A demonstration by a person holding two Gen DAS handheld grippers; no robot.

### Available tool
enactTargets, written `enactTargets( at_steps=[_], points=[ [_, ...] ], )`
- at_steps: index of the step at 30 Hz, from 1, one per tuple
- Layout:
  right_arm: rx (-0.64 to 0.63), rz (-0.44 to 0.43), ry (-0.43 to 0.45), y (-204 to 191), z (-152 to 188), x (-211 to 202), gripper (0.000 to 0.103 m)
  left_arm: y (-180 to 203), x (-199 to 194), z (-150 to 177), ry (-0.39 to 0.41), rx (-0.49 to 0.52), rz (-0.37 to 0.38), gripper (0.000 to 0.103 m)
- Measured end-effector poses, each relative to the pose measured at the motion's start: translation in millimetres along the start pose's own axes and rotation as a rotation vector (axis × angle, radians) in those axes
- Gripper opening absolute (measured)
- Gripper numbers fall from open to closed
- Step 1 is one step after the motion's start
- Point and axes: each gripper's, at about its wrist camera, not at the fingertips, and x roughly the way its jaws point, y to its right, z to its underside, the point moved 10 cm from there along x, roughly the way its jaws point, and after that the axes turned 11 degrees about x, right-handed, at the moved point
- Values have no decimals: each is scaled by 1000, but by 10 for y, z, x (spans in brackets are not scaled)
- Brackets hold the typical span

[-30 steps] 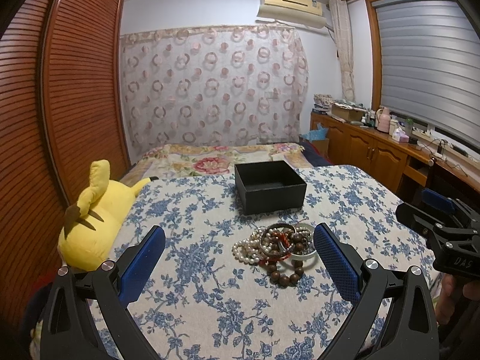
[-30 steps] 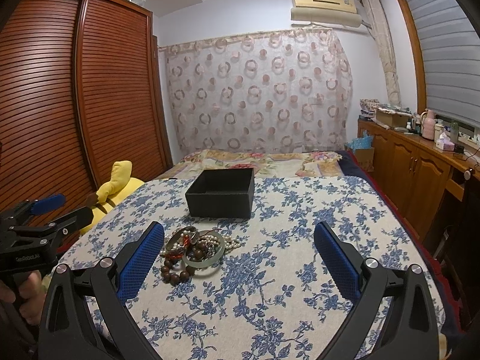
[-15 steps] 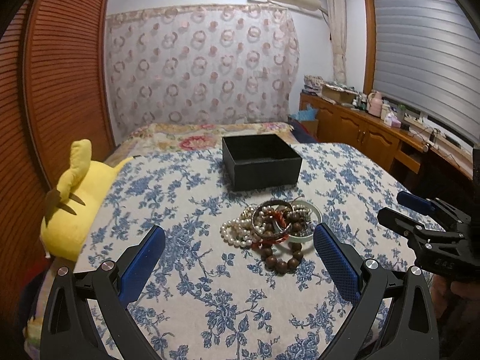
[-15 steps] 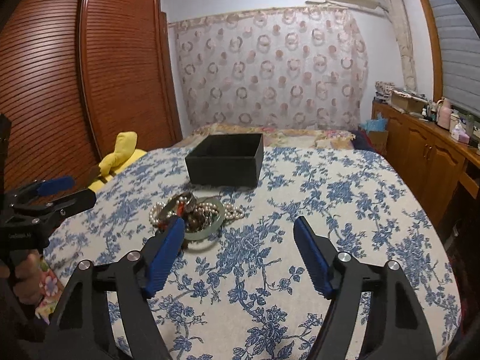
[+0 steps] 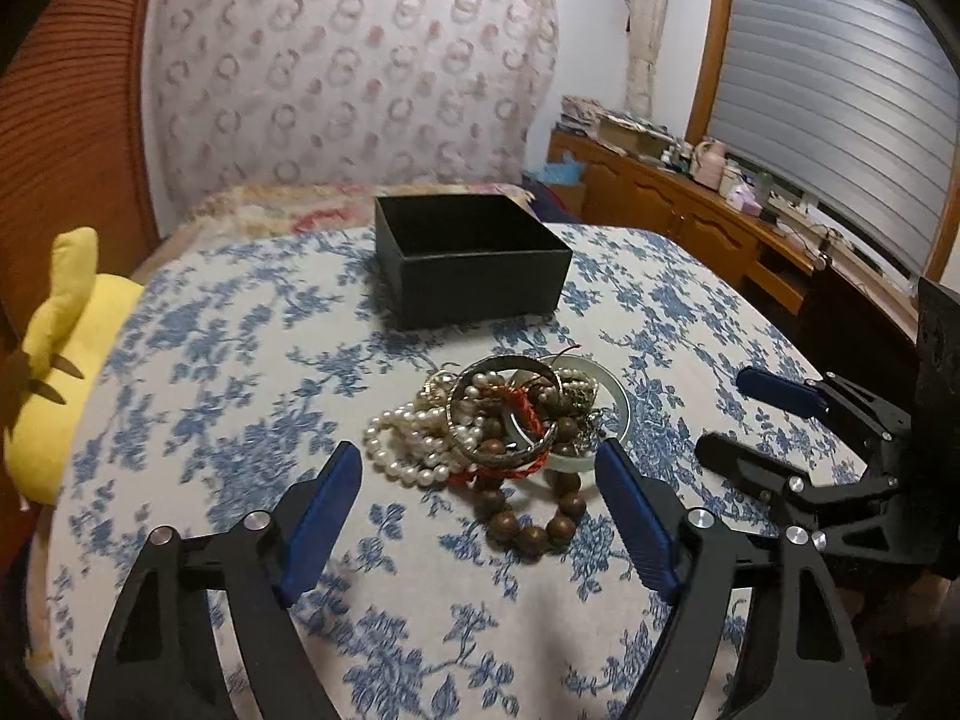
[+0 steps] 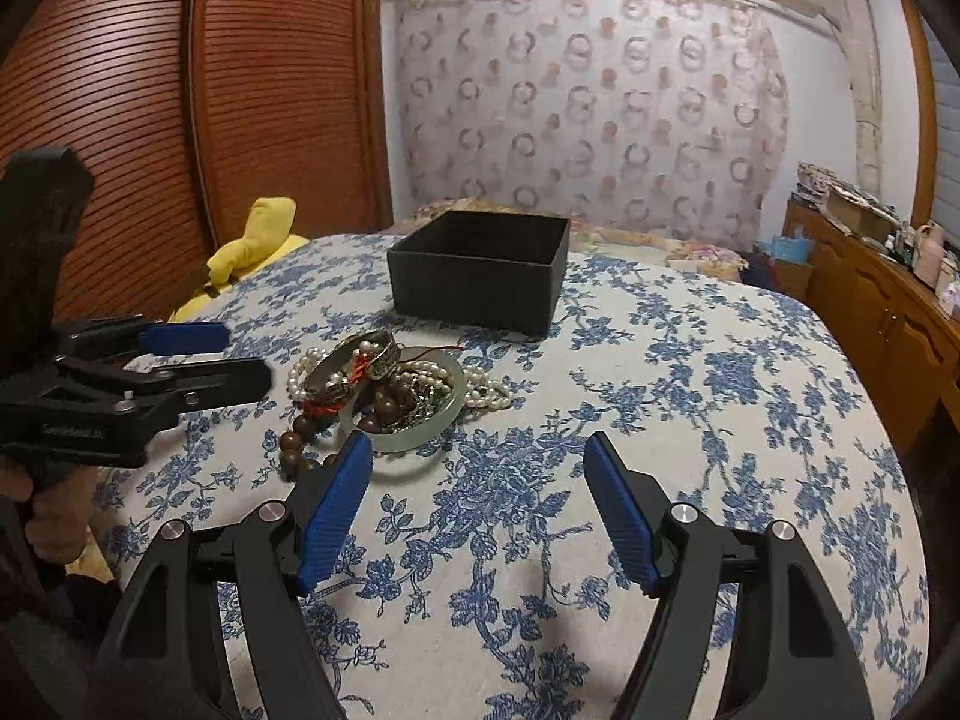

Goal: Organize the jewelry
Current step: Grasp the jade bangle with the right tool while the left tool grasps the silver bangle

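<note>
Lying in a heap: jewelry pile (image 5: pixel 510 426) on the blue-flowered bedspread (image 5: pixel 228 396), just in front of the black box (image 5: pixel 471 267)
Pile contents: pearl strands (image 5: pixel 405 438), a metal bangle (image 5: pixel 504 405) with red cord, a pale green bangle (image 6: pixel 414 414), and a brown bead bracelet (image 5: pixel 531 513) at the near edge
Black box: open-topped, upright, apart from the pile; its inside looks dark and nothing can be made out in it
Left gripper (image 5: pixel 480 480): blue-padded fingers spread wide, holding nothing, poised low with the pile's near edge between the tips
Right gripper (image 6: pixel 477 471): fingers likewise wide apart and holding nothing; its left fingertip sits just beside the green bangle, the rest of the span over bare bedspread
Side by side: each gripper shows in the other's view, flanking the pile
Yellow plush toy (image 5: pixel 54 372): at the bed's left edge, against the wooden slatted doors (image 6: pixel 180 120)
Background: patterned curtain (image 6: pixel 588 96) behind the bed, wooden cabinets (image 5: pixel 690 210) along the window side
</note>
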Motion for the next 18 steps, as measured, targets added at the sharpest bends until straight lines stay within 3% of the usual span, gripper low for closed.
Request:
enactTargets(
  at_steps=[8,13,18],
  points=[
    [-9,-8,-24,-6,47,119,75,82,251,-116,-37,14,69,70],
    [-7,-9,-22,-6,47,107,75,135,414,-123,-69,30,104,63],
    [-10,-10,-15,-14,50,108,75,103,528,-119,-92,30,96,63]
  ],
)
